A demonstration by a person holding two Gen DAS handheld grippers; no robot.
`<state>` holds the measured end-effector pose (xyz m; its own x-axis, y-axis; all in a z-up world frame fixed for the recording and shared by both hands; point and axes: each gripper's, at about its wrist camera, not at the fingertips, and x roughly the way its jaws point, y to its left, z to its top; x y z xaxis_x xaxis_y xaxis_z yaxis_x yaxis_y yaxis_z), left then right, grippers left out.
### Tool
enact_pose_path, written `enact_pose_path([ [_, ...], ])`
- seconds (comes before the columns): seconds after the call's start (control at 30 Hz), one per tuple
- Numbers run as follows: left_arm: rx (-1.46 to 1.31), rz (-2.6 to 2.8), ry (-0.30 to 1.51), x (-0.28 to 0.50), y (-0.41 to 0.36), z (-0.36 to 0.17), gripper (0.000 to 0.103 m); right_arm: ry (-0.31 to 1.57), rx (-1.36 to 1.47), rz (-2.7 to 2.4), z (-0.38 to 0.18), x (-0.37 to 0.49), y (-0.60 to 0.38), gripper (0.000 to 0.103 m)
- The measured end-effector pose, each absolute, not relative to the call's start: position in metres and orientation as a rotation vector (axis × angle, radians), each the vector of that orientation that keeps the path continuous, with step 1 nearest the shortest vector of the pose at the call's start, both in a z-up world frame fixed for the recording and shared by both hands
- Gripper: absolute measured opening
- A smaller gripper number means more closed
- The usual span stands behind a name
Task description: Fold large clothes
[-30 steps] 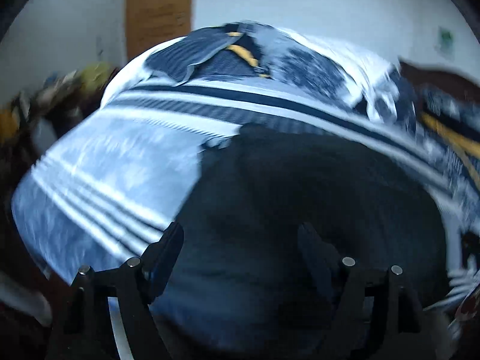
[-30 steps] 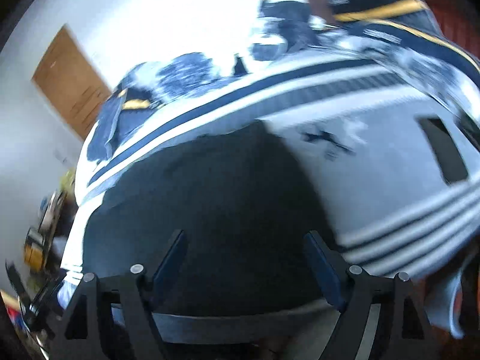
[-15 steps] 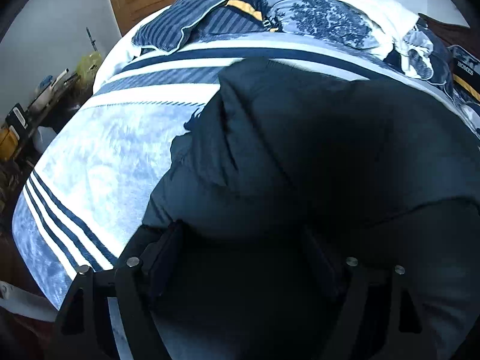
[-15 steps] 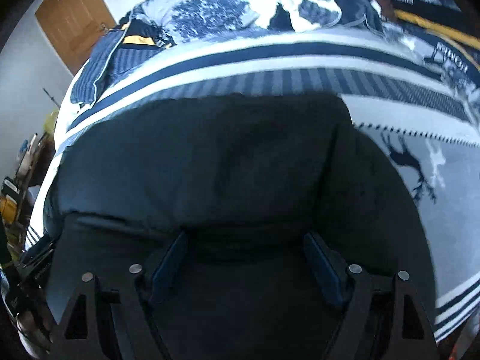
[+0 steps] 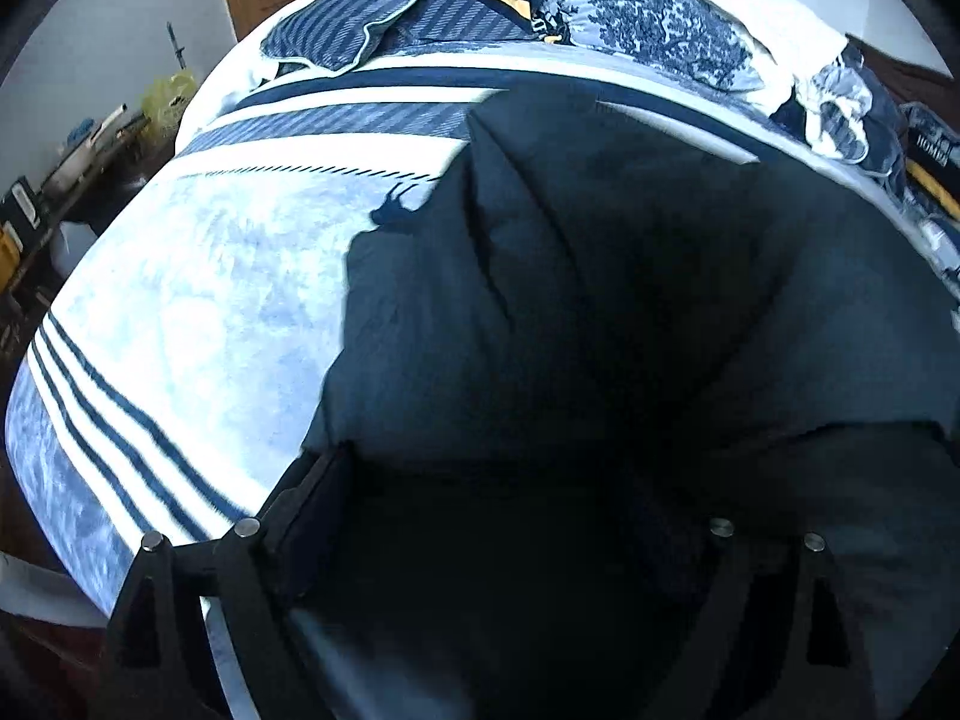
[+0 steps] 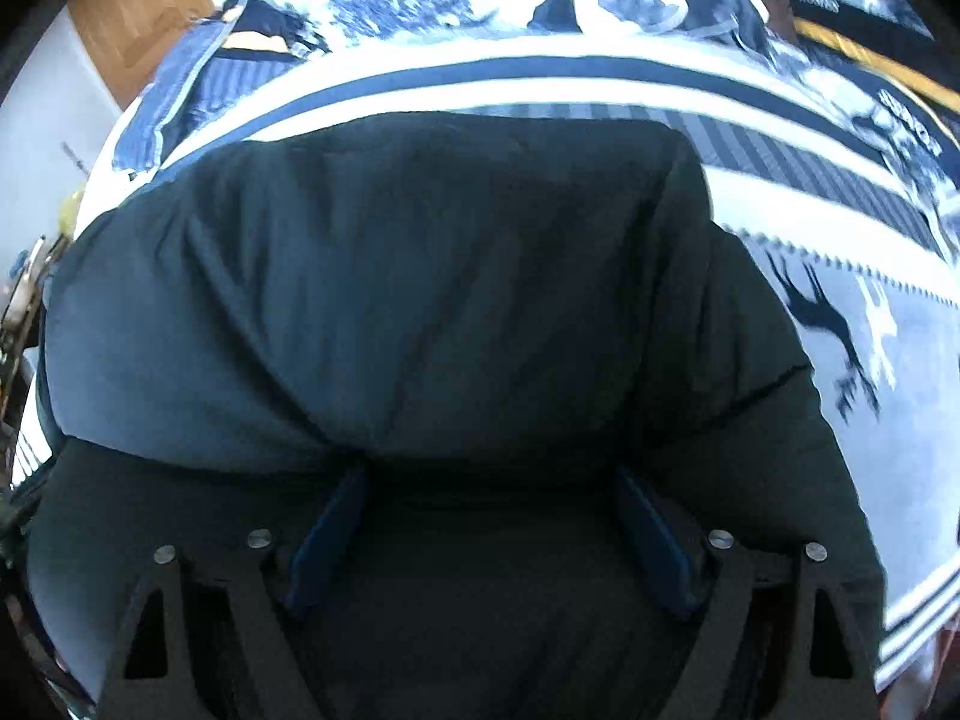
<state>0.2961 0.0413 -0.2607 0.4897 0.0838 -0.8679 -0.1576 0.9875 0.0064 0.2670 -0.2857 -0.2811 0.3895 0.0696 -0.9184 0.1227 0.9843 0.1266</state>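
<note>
- The dark padded garment (image 6: 420,300) is spread on the bed (image 5: 180,312), its far part doubled over toward the near edge so that a fold is formed.
- The left tool (image 5: 510,516) and right tool (image 6: 489,528) are held above the folded edge, jaws apart and opening; probably nothing is pinched, though darkness obscures the left.

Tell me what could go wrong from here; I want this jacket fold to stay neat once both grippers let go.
1. The puffy dark jacket bulges at the fold, so the top layer may spring back as the jaws of the right gripper and left gripper open.
2. Fabric lies between both pairs of fingers; pulling away could snag and drag it.
3. The jacket's left edge looks uneven on the bedspread, so later folds may skew.
</note>
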Motion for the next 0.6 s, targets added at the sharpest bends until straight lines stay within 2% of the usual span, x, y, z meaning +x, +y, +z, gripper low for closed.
enact_pose_path([
  [0.27, -0.069, 0.136, 0.923, 0.244, 0.048, -0.227, 0.090, 1.080, 0.273, -0.004, -0.232, 0.196, -0.281, 0.087],
  [0.4, -0.048, 0.158, 0.953, 0.266, 0.059, -0.224, 0.090, 1.080, 0.208, 0.006, -0.228, 0.202, -0.276, 0.087],
  [0.6, -0.111, 0.175, 1.032, 0.326, 0.105, -0.232, 0.090, 1.092, 0.209, 0.012, -0.225, 0.262, -0.311, 0.087],
])
